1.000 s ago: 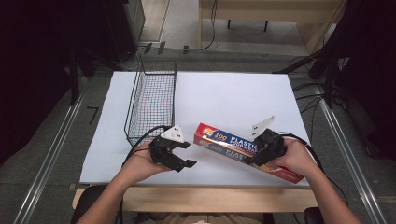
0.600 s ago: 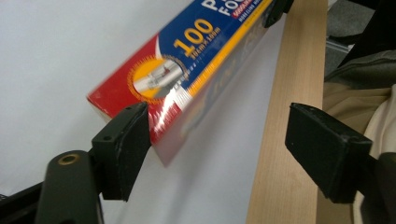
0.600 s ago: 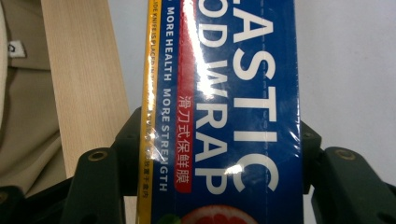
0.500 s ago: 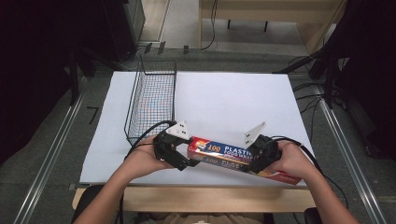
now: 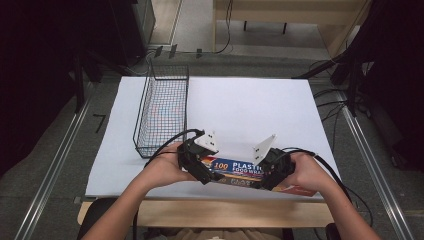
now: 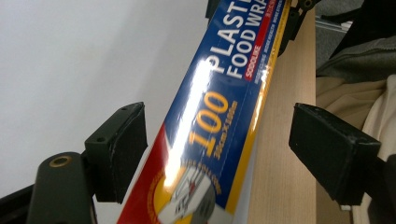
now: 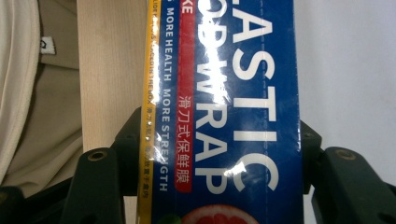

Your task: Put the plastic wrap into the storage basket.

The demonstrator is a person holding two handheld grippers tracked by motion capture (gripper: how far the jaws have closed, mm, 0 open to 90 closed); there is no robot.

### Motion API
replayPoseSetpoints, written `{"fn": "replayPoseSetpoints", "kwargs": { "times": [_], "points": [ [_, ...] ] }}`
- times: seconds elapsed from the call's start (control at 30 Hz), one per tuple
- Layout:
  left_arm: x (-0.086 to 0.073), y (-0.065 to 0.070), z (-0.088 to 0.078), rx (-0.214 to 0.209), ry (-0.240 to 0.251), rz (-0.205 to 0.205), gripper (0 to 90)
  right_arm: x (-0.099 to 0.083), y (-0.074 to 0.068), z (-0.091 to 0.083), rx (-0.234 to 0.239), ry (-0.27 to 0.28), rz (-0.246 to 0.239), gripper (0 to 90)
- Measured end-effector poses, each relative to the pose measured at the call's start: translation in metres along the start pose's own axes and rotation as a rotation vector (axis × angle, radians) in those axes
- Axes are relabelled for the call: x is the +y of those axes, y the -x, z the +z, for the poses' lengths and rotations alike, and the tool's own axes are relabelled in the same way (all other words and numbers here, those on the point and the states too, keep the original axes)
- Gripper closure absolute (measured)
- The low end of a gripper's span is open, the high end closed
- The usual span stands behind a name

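Your right gripper (image 5: 270, 172) clamps the food wrap box (image 5: 240, 170) at lower centre of the high view. Your left gripper (image 5: 200, 167) straddles its other end, jaws apart. The wire basket (image 5: 162, 107) stands upper left.

Blue, red, yellow box (image 5: 239, 167)

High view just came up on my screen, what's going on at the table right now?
A person works a long blue plastic food wrap box at the near edge of the white-covered table with two hand-held grippers. The right gripper is shut on the box, its jaws against both sides. The left gripper straddles the other end with its jaws open, gaps on both sides. A black wire basket stands on the table beyond the left hand.
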State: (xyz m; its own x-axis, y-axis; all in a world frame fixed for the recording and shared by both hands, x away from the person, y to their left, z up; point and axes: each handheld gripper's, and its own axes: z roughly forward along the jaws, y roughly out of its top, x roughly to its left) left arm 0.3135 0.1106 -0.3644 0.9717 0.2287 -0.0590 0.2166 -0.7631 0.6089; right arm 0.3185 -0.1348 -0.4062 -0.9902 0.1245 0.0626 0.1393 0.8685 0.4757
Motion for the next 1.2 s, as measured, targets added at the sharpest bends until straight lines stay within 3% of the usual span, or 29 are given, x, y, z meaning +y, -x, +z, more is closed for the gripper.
{"fn": "replayPoseSetpoints", "kwargs": {
  "times": [0.27,0.6,0.8,0.97,1.0,1.1,1.2],
  "points": [
    [0.004,0.007,0.015,0.004,-0.068,0.098,21.5,0.013,-0.009,0.002,-0.006,-0.004,-0.052,41.2],
    [0.005,0.01,0.03,0.021,-0.151,0.123,20.9,0.027,-0.019,-0.001,-0.053,-0.016,-0.097,41.2],
    [0.006,0.011,0.04,0.021,-0.202,0.11,21.7,0.03,-0.022,0.0,-0.085,-0.022,-0.119,41.3],
    [0.005,0.014,0.048,0.035,-0.256,0.135,24.0,0.034,-0.027,0.003,-0.111,-0.037,-0.134,41.2],
    [0.005,0.014,0.049,0.03,-0.258,0.122,25.6,0.034,-0.026,0.004,-0.118,-0.034,-0.159,41.2],
    [0.004,0.015,0.051,-0.001,-0.257,0.132,28.6,0.034,-0.027,0.005,-0.11,-0.038,-0.162,41.2],
    [0.002,0.016,0.051,-0.015,-0.252,0.172,32.8,0.033,-0.028,0.006,-0.1,-0.043,-0.163,41.0]
  ]
}}
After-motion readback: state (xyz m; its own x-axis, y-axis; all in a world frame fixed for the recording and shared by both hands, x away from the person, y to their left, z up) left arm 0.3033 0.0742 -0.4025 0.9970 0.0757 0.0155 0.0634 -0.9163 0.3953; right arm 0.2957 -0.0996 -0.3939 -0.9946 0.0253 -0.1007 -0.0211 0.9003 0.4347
